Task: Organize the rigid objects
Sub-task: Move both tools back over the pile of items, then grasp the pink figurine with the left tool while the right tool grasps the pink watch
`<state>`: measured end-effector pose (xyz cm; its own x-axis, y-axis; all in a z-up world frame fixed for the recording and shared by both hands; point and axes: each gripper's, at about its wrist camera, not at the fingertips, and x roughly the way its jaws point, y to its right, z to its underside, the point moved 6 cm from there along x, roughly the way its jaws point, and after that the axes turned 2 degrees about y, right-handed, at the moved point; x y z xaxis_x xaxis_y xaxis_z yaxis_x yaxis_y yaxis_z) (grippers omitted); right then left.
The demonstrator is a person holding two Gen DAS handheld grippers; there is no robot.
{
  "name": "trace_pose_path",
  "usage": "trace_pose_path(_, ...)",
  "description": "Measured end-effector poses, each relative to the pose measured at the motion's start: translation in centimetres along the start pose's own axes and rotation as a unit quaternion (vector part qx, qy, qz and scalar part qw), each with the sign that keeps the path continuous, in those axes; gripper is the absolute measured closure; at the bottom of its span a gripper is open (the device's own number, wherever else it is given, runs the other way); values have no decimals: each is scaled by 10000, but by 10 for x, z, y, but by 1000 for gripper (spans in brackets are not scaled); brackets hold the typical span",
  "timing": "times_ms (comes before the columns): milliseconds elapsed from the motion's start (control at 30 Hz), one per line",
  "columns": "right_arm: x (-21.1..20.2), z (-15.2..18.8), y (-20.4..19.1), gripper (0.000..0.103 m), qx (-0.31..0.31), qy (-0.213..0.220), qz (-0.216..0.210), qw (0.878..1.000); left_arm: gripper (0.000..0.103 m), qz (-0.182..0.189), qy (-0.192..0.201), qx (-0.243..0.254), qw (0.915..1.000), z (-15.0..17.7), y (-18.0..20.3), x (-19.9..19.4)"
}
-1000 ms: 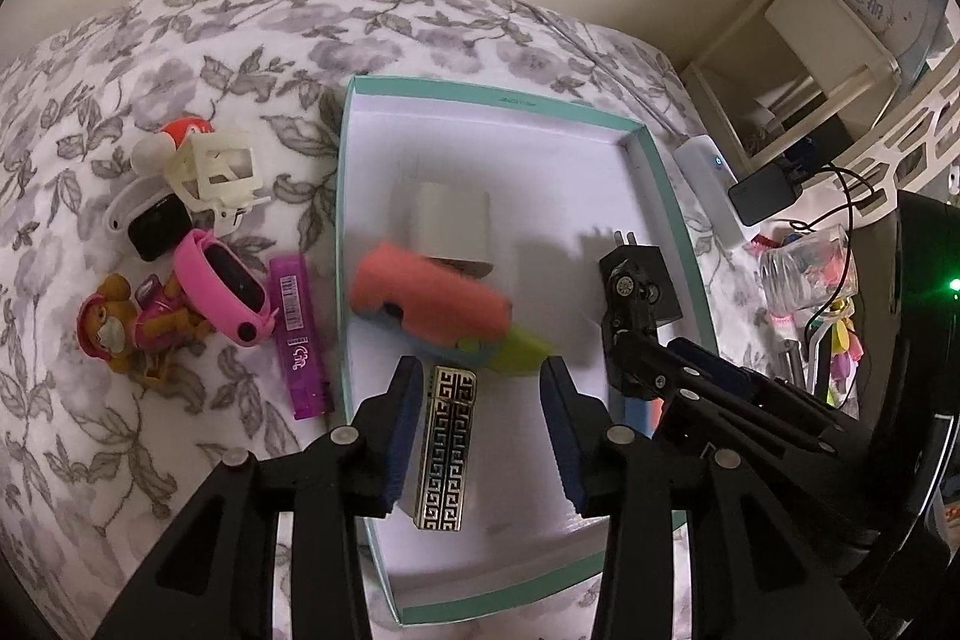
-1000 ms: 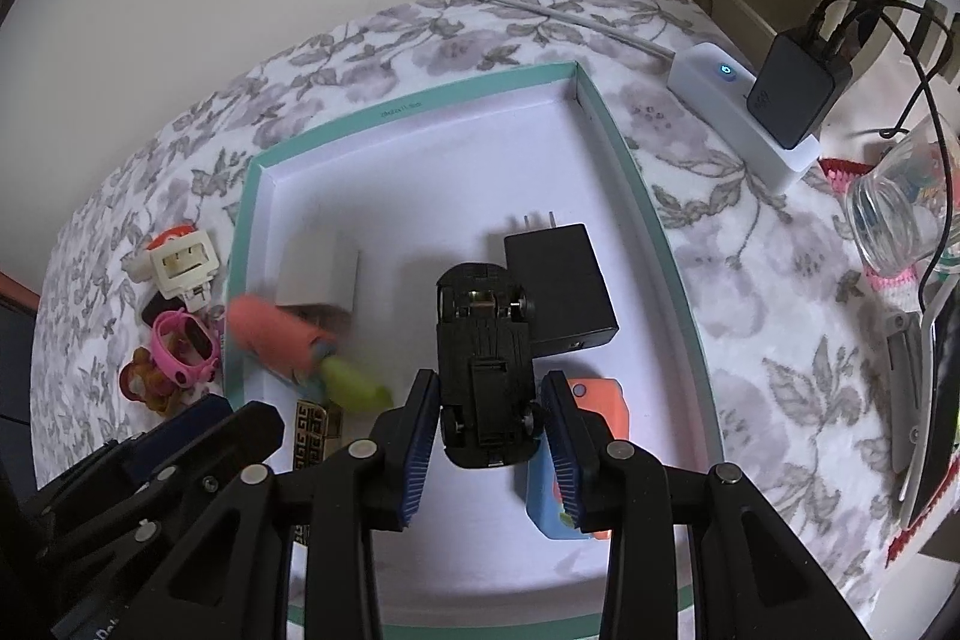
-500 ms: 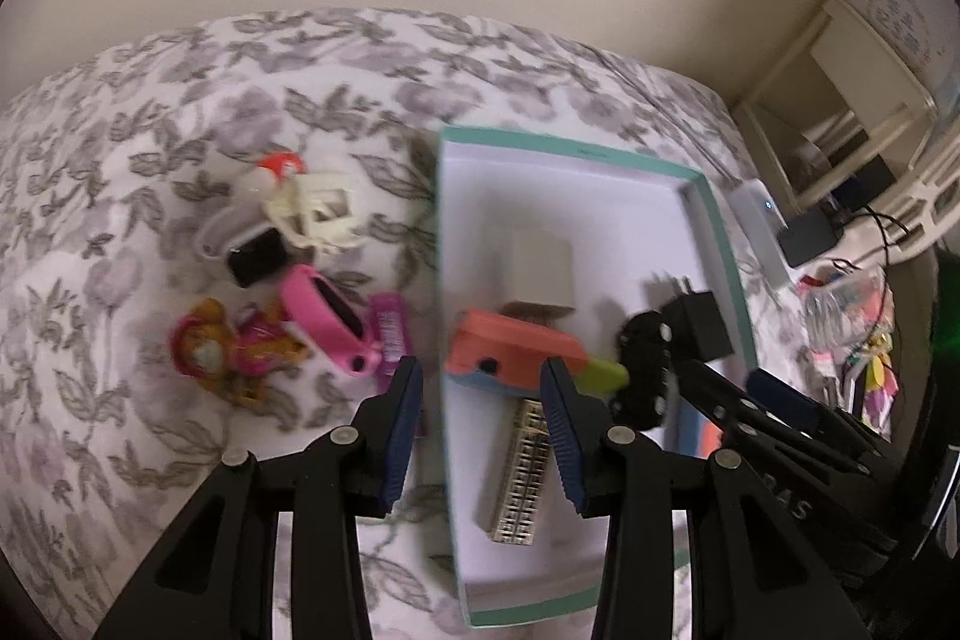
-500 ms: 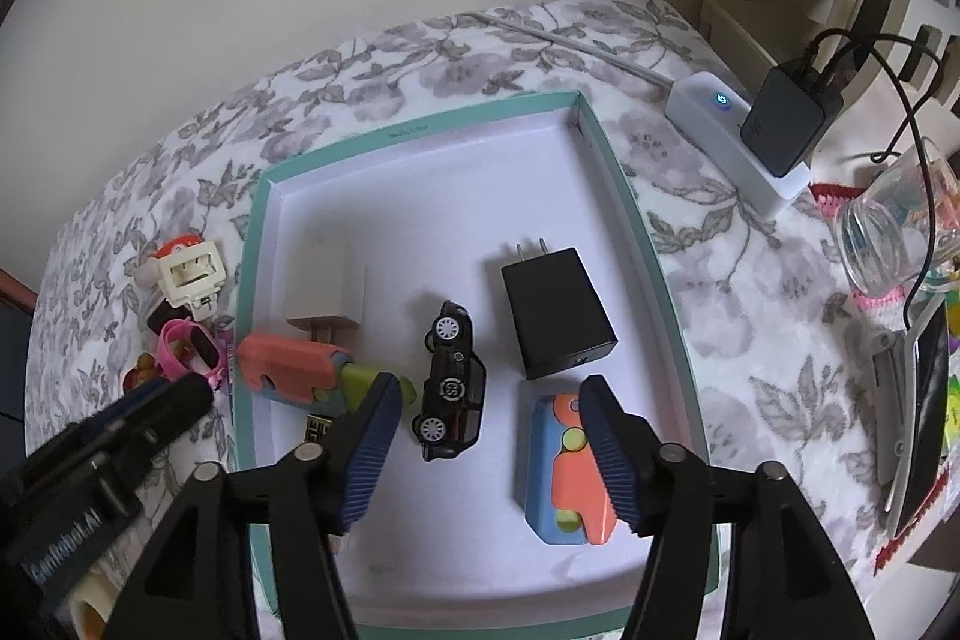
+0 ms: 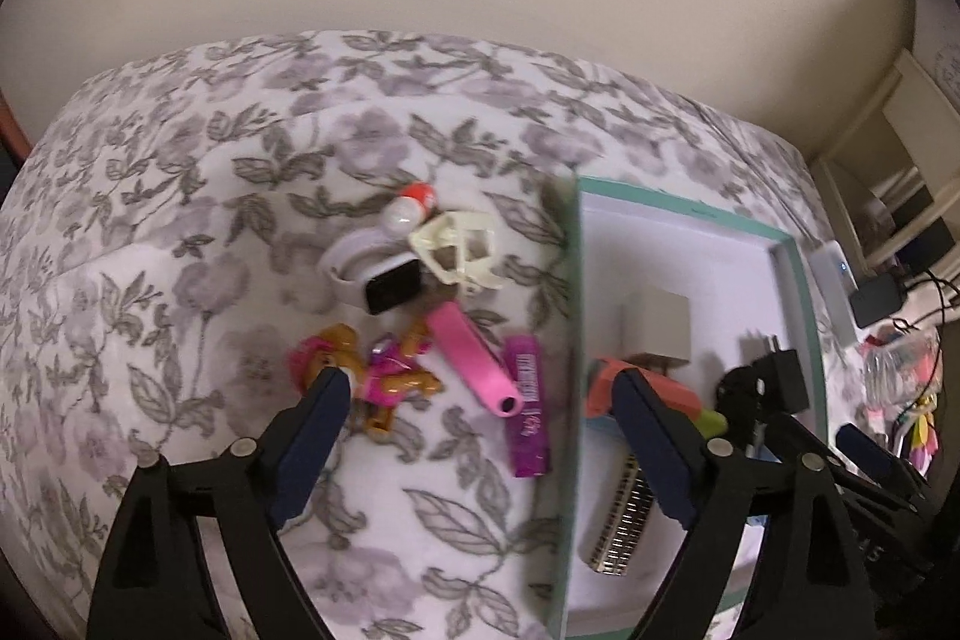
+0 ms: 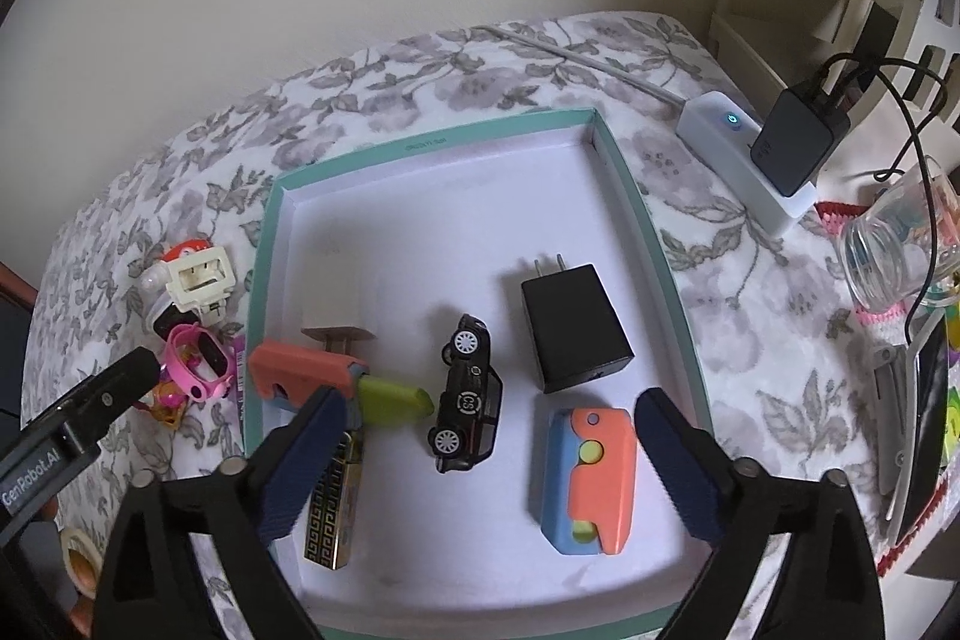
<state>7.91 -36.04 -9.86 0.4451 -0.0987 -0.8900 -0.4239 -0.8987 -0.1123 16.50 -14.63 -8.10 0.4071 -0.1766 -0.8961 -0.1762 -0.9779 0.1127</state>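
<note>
Left tool (image 5: 480, 400) gapes wide over bunched toys — closing on the purple lighter (image 5: 528, 403) risks snagging the pink watch (image 5: 474, 361).

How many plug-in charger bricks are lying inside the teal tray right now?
2. A white charger brick lies in the teal tray near its left wall, prongs toward the camera. A black charger brick lies right of centre, beside the toy car. None seems hidden.

The far half of the teal box (image 6: 636, 196) floor lies bare; nearer, the toy car (image 6: 467, 396) and black charger (image 6: 573, 325) (close together) leave narrow gaps
</note>
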Motion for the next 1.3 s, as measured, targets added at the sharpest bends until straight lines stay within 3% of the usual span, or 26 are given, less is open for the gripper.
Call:
trace_pose_path(333, -2, -1, -25, 0, -57, 96, -117, 9999, 7, -210, 181, -414, 9988, -8, -43, -4)
trace_pose_path(533, -21, -9, -62, 0, -344, 458, -316, 9979, 7, -317, 466, -741, 9957, -19, -82, -19)
trace_pose_path(733, -34, -11, -111, 1, -854, 772, -629, 9914, 7, -460, 415, -1020, 9929, -24, -122, -27)
trace_pose_path(933, -20, -4, -142, 15, -1146, 674, -818, 9877, 7, -438, 111, -1006, 9939, -19, -124, -12)
trace_pose_path(1133, 5, 7, -162, 25, -1596, 542, -643, 9836, 7, -150, -249, -864, 9958, -12, -100, 12)
trace_pose_path(1300, 21, 15, -168, 41, -1813, 399, -559, 9810, 7, -5, -587, -885, 9943, -4, -87, 35)
